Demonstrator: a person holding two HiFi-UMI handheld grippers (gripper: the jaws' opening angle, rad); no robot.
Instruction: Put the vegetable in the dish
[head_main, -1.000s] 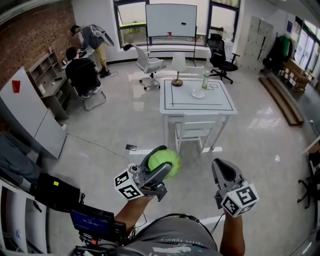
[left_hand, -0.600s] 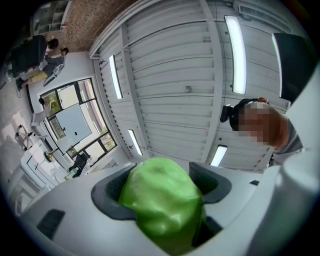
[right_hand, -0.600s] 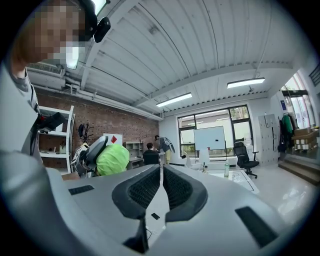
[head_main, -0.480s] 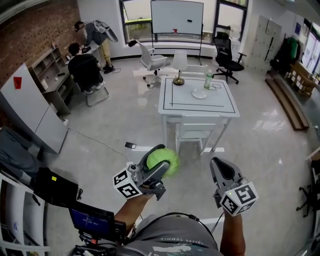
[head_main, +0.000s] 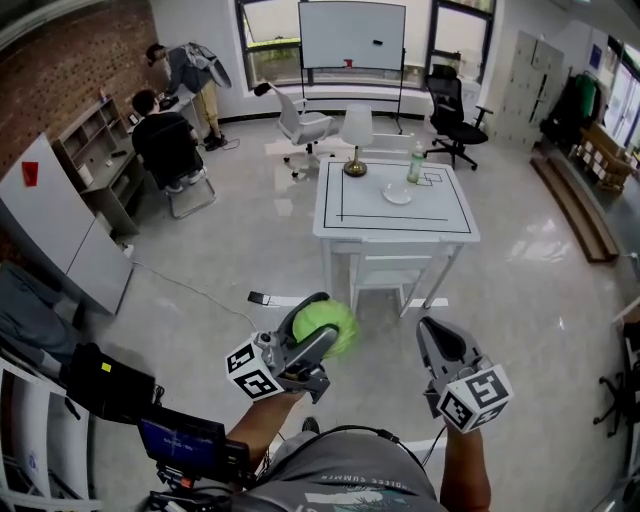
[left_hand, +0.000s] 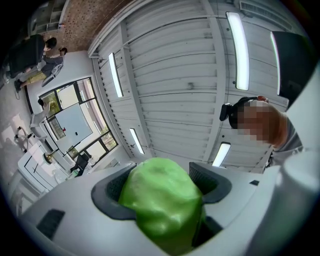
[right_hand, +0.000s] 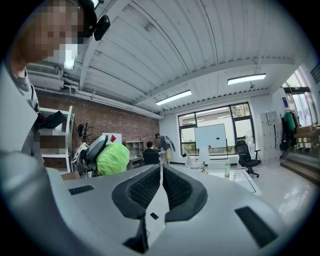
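A round green vegetable (head_main: 325, 326), like a small cabbage, sits clamped between the jaws of my left gripper (head_main: 318, 332), held at waist height over the floor. The left gripper view shows that vegetable (left_hand: 162, 205) filling the gap between both pads. My right gripper (head_main: 441, 345) is held level beside it, shut with nothing between its jaws; its own view shows the pads (right_hand: 161, 189) pressed together and the vegetable (right_hand: 113, 158) off to the left. A small white dish (head_main: 397, 195) lies on the white table (head_main: 393, 218) a few steps ahead.
On the table also stand a green-tinted bottle (head_main: 412, 163) and a lamp with a white shade (head_main: 355, 132). A white chair (head_main: 388, 267) is tucked under the near side. Office chairs (head_main: 447, 108), a whiteboard (head_main: 351, 35) and two people at a desk (head_main: 170, 120) lie beyond.
The table has slid slightly nearer and lower in the head view as I walk forward. Both grippers keep the same pose, the left still holding the vegetable.
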